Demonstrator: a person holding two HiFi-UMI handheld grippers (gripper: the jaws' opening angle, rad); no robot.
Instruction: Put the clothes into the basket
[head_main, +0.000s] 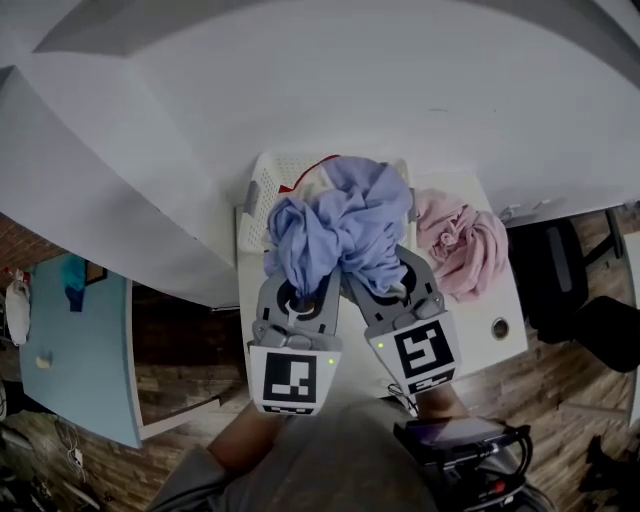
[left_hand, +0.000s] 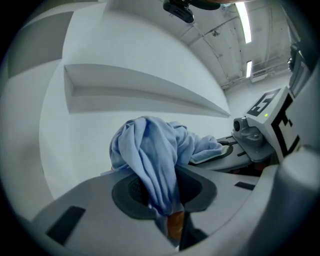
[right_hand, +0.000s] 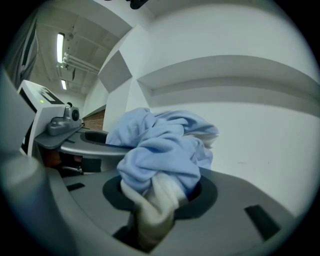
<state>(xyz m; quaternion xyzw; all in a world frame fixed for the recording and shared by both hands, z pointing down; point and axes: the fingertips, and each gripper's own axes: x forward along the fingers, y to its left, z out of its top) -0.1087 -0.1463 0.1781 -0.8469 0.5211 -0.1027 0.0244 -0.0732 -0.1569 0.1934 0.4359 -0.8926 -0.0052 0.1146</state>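
Observation:
A light blue garment (head_main: 335, 225) hangs bunched between both grippers, above the white perforated basket (head_main: 268, 178) at the table's far edge. My left gripper (head_main: 303, 290) is shut on a fold of the blue cloth (left_hand: 155, 165). My right gripper (head_main: 385, 275) is shut on another bunch of that blue cloth (right_hand: 165, 150), with a whitish part of the fabric (right_hand: 152, 205) squeezed between its jaws. A pink garment (head_main: 462, 240) lies crumpled on the table to the right of the basket. Most of the basket is hidden behind the blue garment.
The small white table (head_main: 505, 335) has a round cable hole (head_main: 499, 327) near its right front corner. A white wall with a ledge rises behind the basket. A black chair (head_main: 575, 290) stands to the right, and a light blue table (head_main: 80, 360) to the left.

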